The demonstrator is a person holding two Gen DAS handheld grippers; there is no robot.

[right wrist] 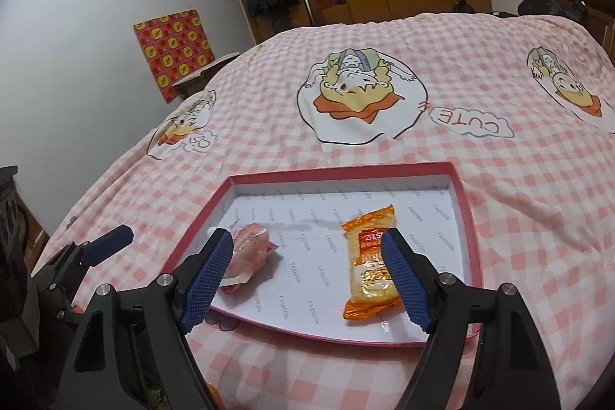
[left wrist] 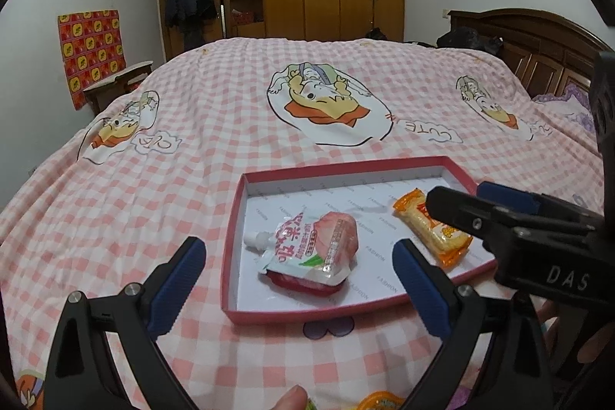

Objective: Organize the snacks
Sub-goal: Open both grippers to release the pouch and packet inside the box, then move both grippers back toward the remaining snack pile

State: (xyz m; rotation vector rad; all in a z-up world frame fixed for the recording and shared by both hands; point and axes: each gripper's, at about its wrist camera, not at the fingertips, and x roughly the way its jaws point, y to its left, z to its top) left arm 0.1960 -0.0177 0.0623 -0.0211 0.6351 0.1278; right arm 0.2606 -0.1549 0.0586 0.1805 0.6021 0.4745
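**Snacks in a red-rimmed tray on a checked bedspread**

Snacks lie inside a shallow tray [left wrist: 230, 252] with red walls and a white floor, which rests on a pink-and-white checked bedspread [left wrist: 215, 110]. The tray floor is printed all over with the repeated word "FASHION". Two items are in it, apart from each other. Toward the left lies a pink spouted pouch [left wrist: 311, 248] with a white cap, showing a peach picture and large red Chinese characters; the finer print is too small to read. Toward the right lies an orange packet [right wrist: 371, 264] with a clear window showing a pale biscuit; its red label bears writing that cannot be made out.

The bedspread carries cartoon figures in white ovals, and a cloud-shaped mark beside the middle one reads "CUTE". The body of the right gripper, seen from the left wrist view, is marked "DAS".

The left gripper [left wrist: 298, 279] is above the near edge of the tray with its jaws wide apart and nothing between the pads. The right gripper [right wrist: 307, 279] likewise has its jaws spread wide over the tray, gripping nothing; the pouch and the packet show beyond its two pads.
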